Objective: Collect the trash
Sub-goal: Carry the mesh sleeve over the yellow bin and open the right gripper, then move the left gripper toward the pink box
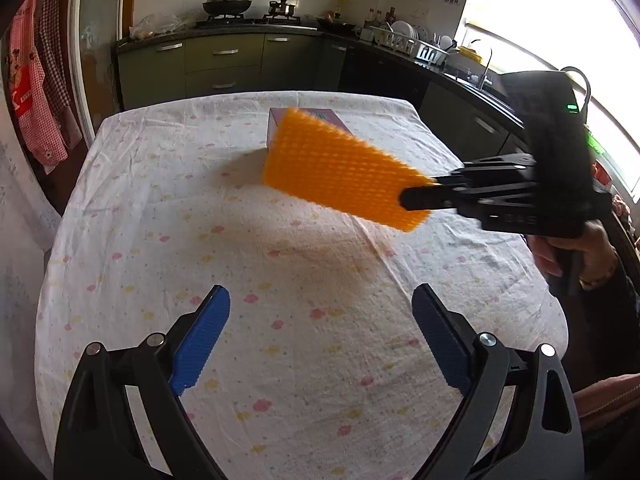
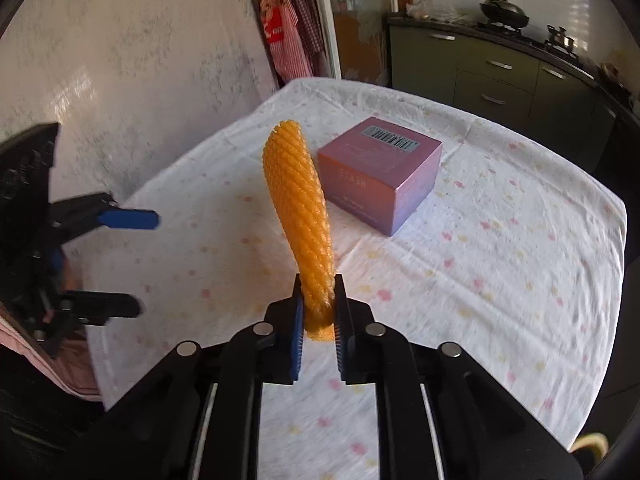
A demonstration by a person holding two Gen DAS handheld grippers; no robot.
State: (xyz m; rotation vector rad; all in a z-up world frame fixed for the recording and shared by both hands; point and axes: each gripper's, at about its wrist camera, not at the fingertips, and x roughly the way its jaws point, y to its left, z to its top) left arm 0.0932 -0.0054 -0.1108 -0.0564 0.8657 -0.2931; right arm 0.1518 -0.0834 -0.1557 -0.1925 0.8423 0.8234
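Observation:
My right gripper is shut on an orange foam net sleeve and holds it in the air above the table. In the left wrist view the sleeve hangs from the right gripper at mid right, blurred. My left gripper is open and empty, low over the near part of the table; it also shows at the left of the right wrist view. A purple box sits on the table beyond the sleeve, mostly hidden behind it in the left wrist view.
The table has a white flowered cloth. Green kitchen cabinets with a stove and wok stand behind it. A sink counter with a dish rack runs along the right. Red checked aprons hang at the left.

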